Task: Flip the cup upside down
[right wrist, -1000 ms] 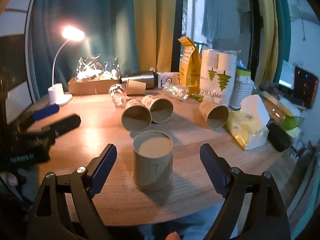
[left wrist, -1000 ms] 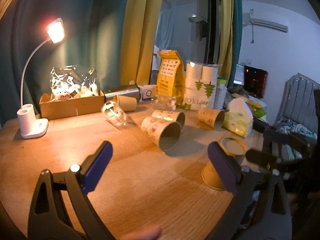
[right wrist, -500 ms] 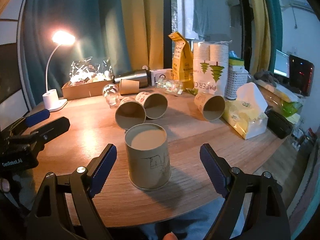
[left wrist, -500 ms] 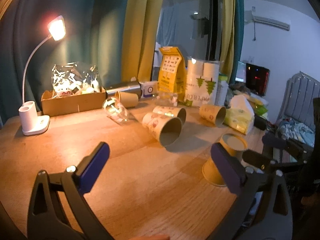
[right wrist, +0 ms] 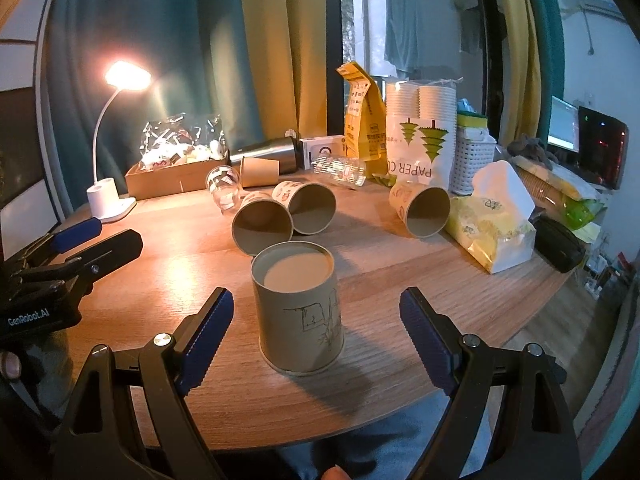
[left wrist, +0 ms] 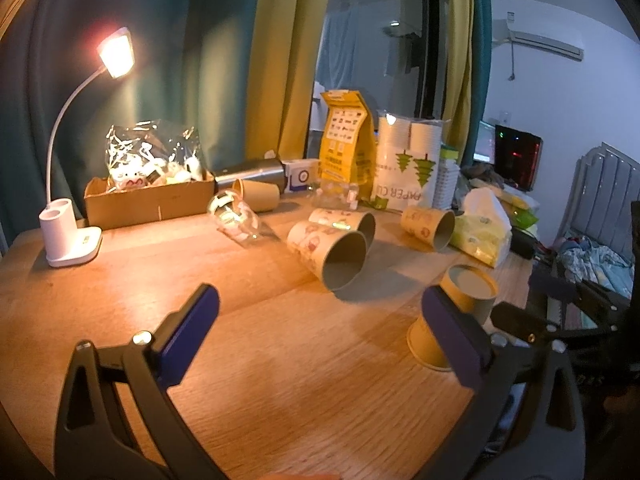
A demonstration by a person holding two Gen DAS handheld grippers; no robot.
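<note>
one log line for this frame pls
cup: upside down on table, free | right gripper: open, straddling cup | left gripper: open, empty

The right gripper (right wrist: pixel 316 320) was held with jaws spread wide, nothing gripped. The left gripper (left wrist: pixel 320 320) was likewise held spread wide, nothing between its pads.

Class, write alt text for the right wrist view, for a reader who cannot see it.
An upside-down paper cup stands on a round wooden table between the open fingers of the right hand-held gripper, untouched. Behind it three paper cups lie on their sides.
</note>
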